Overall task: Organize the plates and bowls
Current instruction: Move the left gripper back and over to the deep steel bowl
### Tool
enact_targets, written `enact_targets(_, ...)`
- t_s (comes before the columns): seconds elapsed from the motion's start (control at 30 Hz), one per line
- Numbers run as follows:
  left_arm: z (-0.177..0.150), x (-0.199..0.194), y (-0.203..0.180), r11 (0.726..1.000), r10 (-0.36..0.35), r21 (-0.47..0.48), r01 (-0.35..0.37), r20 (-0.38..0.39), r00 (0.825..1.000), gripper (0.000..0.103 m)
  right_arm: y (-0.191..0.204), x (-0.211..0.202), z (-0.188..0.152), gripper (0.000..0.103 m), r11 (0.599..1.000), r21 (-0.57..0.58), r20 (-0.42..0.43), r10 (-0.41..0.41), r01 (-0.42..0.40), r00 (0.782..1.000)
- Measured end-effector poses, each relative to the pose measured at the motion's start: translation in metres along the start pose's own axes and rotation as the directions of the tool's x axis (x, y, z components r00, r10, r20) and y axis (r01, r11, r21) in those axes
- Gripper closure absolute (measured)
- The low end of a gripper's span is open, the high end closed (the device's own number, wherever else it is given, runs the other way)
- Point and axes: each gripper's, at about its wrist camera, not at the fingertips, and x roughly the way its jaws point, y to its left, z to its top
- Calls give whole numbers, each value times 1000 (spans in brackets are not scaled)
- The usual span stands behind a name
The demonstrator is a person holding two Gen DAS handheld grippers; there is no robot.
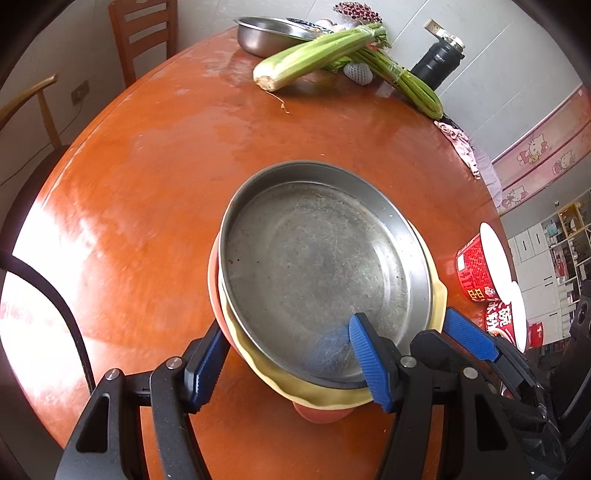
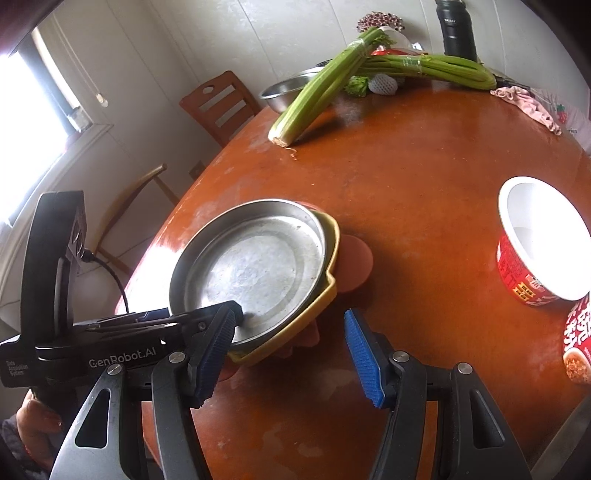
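A scratched steel plate [image 1: 314, 266] [image 2: 255, 266] sits in a yellow dish [image 1: 317, 391] [image 2: 325, 295], which sits on an orange bowl [image 1: 218, 291]. My left gripper [image 1: 288, 365] is shut on the near rim of this stack, one finger [image 1: 369, 362] [image 2: 221, 317] inside the plate and the other outside the bowl. The stack is tilted, low over the table. My right gripper [image 2: 290, 356] stands open at the stack's near right edge. The yellow rim lies between its fingers, and neither pad presses on it. One of its fingers [image 1: 469, 336] shows beside the dish.
On the round orange-brown table [image 1: 166, 166], celery stalks [image 1: 314, 55], a steel bowl [image 1: 266, 35] and a black flask [image 1: 437, 59] line the far side. Red noodle cups [image 2: 535, 251] stand at the right, and a pink cloth [image 2: 528, 103] lies near the edge. Wooden chairs [image 1: 144, 33] stand behind.
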Motion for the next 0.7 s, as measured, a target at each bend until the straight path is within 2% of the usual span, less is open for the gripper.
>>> enact_targets(0.47, 14, 10, -13, 1000, 8, 17, -8, 4, 1000, 37, -23, 0, 7, 40, 999, 50, 8, -23, 23, 1000)
enact_targets(0.7, 12, -2, -10, 999, 42, 10, -42, 52, 998, 37, -28, -11, 9, 40, 997, 62, 56, -48, 45, 997)
